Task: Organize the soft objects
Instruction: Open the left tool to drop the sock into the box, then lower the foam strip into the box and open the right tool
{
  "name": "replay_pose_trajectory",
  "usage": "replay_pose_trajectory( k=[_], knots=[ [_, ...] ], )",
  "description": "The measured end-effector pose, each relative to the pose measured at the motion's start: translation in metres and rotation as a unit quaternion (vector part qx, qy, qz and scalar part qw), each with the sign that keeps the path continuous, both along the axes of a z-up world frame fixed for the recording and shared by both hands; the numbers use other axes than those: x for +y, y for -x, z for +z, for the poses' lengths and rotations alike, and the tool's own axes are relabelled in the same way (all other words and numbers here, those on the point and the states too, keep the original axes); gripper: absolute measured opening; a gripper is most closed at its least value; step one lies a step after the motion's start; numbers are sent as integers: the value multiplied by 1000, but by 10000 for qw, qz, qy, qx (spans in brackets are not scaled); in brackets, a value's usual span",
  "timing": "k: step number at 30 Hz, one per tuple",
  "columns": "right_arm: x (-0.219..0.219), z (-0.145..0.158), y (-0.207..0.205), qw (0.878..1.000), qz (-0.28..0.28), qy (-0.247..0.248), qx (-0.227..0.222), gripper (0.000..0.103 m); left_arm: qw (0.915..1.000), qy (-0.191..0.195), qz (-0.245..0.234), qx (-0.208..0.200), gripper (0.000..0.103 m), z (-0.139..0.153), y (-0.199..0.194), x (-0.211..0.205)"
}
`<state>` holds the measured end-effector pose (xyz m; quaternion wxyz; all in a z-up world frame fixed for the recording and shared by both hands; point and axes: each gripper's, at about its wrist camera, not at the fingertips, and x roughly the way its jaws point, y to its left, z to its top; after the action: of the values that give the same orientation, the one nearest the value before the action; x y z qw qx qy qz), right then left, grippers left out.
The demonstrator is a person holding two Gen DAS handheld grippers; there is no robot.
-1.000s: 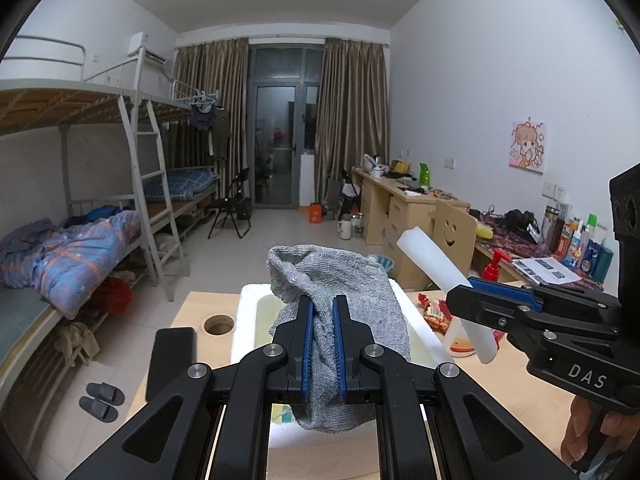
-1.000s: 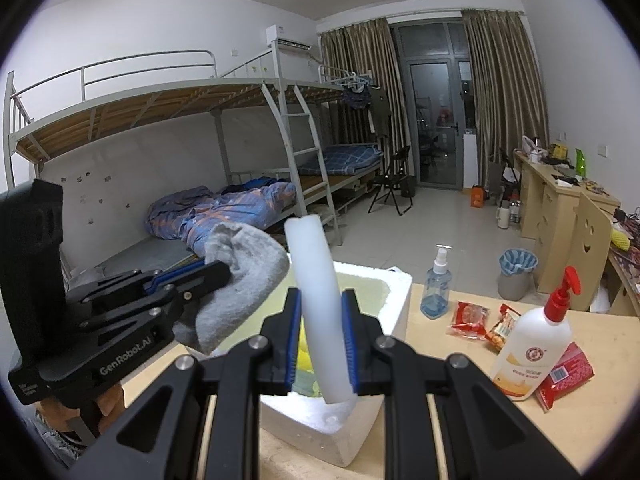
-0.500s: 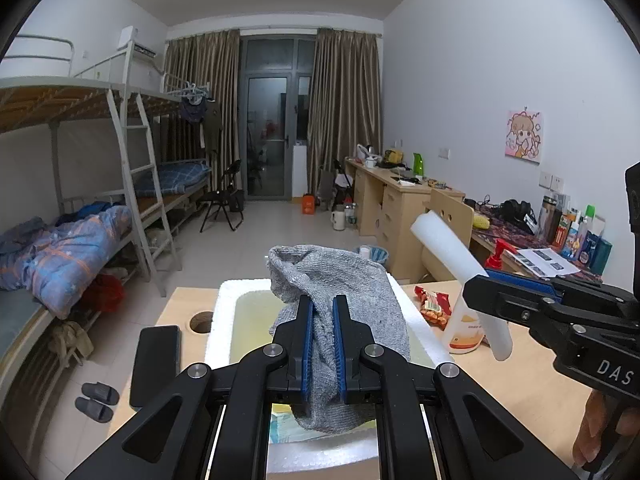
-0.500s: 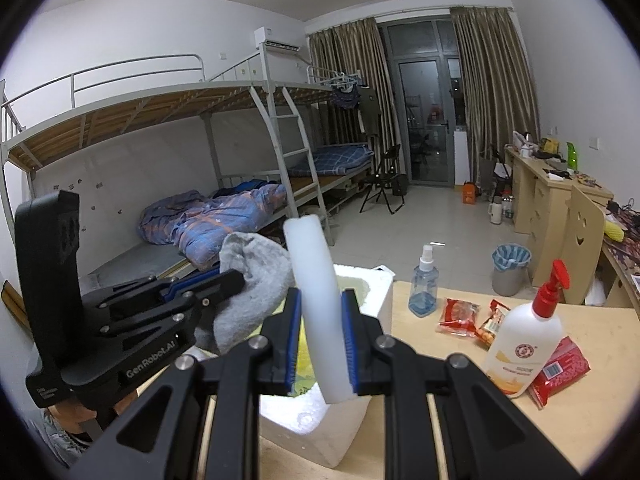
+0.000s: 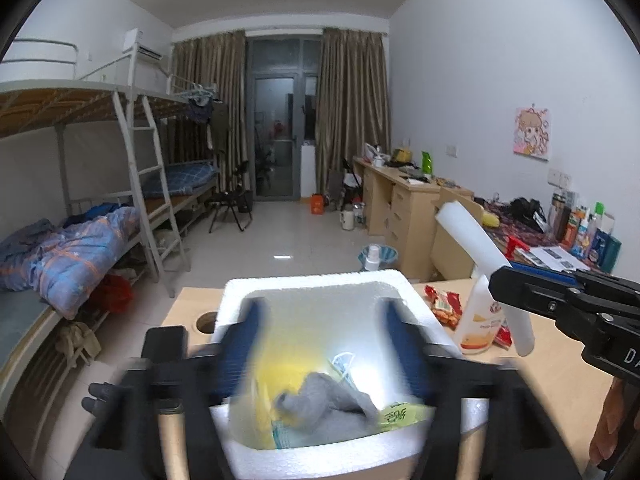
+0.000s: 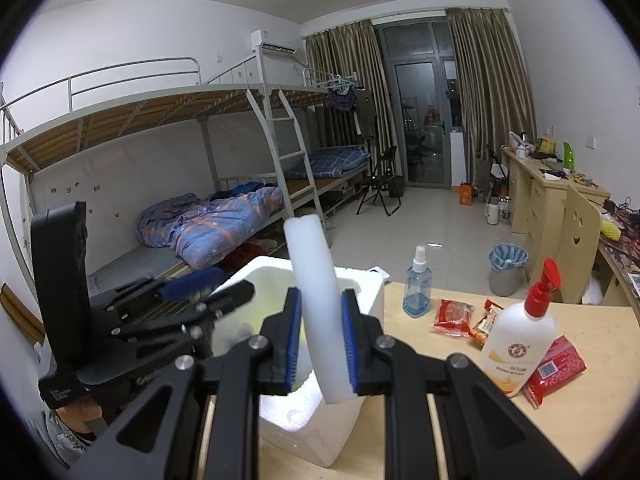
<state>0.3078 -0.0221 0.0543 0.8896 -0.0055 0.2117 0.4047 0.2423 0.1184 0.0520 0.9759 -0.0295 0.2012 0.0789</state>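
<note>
A white foam box [image 5: 312,292] stands on the wooden table; it also shows in the right wrist view [image 6: 320,428]. A grey cloth [image 5: 332,400] lies inside it on yellow packaging. My left gripper [image 5: 320,344] is open wide above the box, blurred, with nothing between its jaws; it shows at the left of the right wrist view [image 6: 208,284]. My right gripper [image 6: 318,344] is shut on a white foam tube [image 6: 316,292], held upright beside the box. The tube also shows in the left wrist view [image 5: 484,264].
A white pump bottle [image 6: 520,344] with a red top, red snack packets [image 6: 556,364] and a blue spray bottle [image 6: 418,288] stand on the table right of the box. A black phone [image 5: 164,340] lies left of the box. A bunk bed is at the left.
My left gripper has opened and let go of the grey cloth, which has dropped into the foam box. The right gripper still holds the tube, about where it was.
</note>
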Motion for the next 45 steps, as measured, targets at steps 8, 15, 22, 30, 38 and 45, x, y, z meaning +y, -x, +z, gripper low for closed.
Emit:
replay_pose_trajectory(
  k=[8, 15, 22, 30, 38, 45],
  knots=[
    [-3, 0, -2, 10000, -2, 5, -3, 23, 9999, -54, 89, -23, 87, -2, 5, -1],
    [-1, -1, -2, 10000, 20, 37, -9, 23, 9999, -50, 104, -79, 87, -2, 9, -3],
    [2, -2, -2, 10000, 64, 67, 13, 23, 9996, -29, 241, -120, 90, 1, 22, 3],
    [16, -6, -2, 9997, 223, 119, 69, 23, 9979, -132, 565, -302, 103, 9, 46, 15],
    [34, -7, 0, 9991, 380, 177, 80, 23, 9966, -103, 759, -309, 103, 11, 64, 29],
    [47, -8, -1, 9986, 461, 245, 126, 23, 9945, -10, 973, -380, 103, 14, 79, 40]
  ],
)
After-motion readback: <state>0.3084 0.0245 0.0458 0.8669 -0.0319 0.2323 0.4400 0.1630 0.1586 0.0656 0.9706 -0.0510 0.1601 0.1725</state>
